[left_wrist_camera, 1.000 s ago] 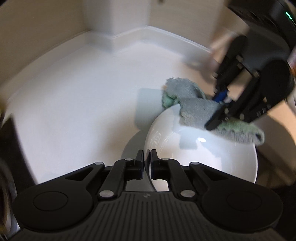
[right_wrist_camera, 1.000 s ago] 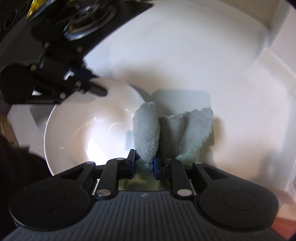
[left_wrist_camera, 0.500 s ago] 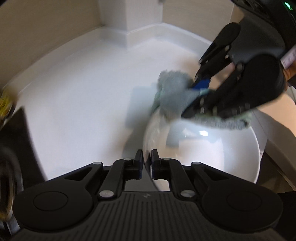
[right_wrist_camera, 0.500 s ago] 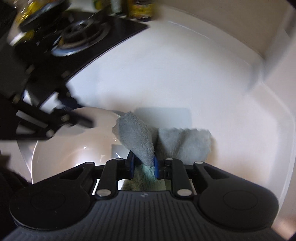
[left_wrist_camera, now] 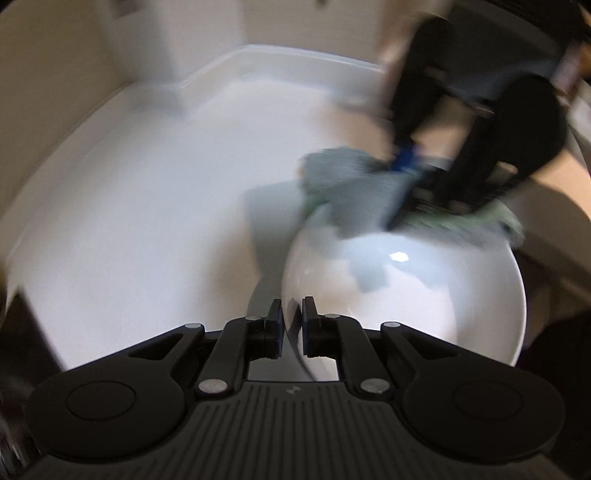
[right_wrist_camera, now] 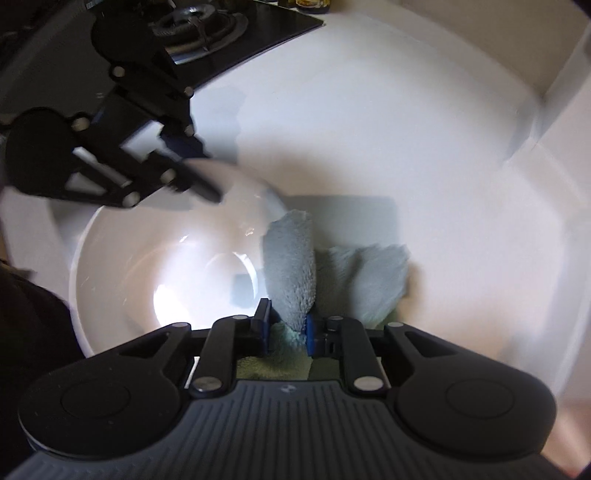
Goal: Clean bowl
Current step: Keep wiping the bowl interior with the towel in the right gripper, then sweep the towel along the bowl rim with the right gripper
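A white bowl sits on the white counter. My left gripper is shut on the bowl's near rim and holds it. My right gripper is shut on a grey-green cloth, which drapes over the bowl's right rim. In the left wrist view the right gripper presses the cloth onto the far rim, blurred by motion. In the right wrist view the left gripper pinches the bowl's far edge.
A black stove top with a burner lies at the back left of the white counter. A raised white backsplash bounds the counter at the back corner. Dark jars stand behind the stove.
The right gripper has swept the cloth along the bowl's rim, first up and off, then back down onto it. The left gripper keeps its hold; the bowl has tilted and shifted slightly.
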`<state>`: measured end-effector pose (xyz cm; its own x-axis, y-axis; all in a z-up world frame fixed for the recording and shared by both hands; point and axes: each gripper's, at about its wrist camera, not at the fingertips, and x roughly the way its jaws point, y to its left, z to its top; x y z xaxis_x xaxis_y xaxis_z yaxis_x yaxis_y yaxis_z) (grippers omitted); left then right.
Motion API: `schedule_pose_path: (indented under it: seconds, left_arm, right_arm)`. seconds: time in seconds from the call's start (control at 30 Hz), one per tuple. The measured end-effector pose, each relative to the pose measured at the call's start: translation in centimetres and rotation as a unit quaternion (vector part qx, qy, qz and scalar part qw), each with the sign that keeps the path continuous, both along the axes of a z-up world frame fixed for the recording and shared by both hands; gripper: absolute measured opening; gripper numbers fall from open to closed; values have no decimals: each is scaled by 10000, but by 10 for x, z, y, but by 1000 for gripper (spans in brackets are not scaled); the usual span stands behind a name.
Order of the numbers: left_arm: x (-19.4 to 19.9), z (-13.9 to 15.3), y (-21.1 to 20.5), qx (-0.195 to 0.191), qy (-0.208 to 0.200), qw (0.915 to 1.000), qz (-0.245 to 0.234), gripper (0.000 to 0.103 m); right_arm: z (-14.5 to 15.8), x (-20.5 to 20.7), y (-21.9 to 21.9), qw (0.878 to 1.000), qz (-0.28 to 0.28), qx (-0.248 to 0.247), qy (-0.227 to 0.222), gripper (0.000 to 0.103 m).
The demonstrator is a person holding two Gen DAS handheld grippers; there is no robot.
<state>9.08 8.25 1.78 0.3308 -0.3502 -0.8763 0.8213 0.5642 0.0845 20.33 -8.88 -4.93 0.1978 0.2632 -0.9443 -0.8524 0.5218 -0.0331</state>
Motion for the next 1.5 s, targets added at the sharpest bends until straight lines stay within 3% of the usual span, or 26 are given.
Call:
schedule_pose_path:
  seconds: [0.07,0.13,0.23,0.4,0.53,0.73,0.9,1.0,1.2,1.5]
  left_arm:
    - [-3,1,-3,76,-42,9997,-235,10]
    - [-1,1,-1,3,1,10000,-1,10]
    - [-3,2,12,-261,48,9963,813,9]
    - [-23,6,36,-503,142,9767,2083,9]
    - [-23,2,37,-417,142,9810,1887,8]
    - [-8,-2,27,-385,183,9920,1192,7]
    - [-2,1,18,-125,10,9974,709,8]
    - [0,1,20,-270,49,9961,841,8]
    - [-14,2,31,-441,74,9899,1346,7]
    - [-34,14,48,-553,31,9828,1759,7]
  right_arm:
    - [-1,-2,17,9990,241,-153,-342,20]
    - [-1,-7,27,9970,451,-264,-579,21]
    - [0,0,21,9989,143,75,-442,18]
    - [1,11,-1,9959,-616,667,-61,13]
    - [1,8,-15,9914,-1013,820,93,13]
    - [3,1,-10,9991,-159,152,354,15]
    - [2,0,22,9967,452,-492,-464,17]
    - [4,9,27,9982,277,-176,-500,18]
    - [17,23,-4,9956,-589,728,59,17]
    - [19,9,-27,9909,-886,1000,153,17]
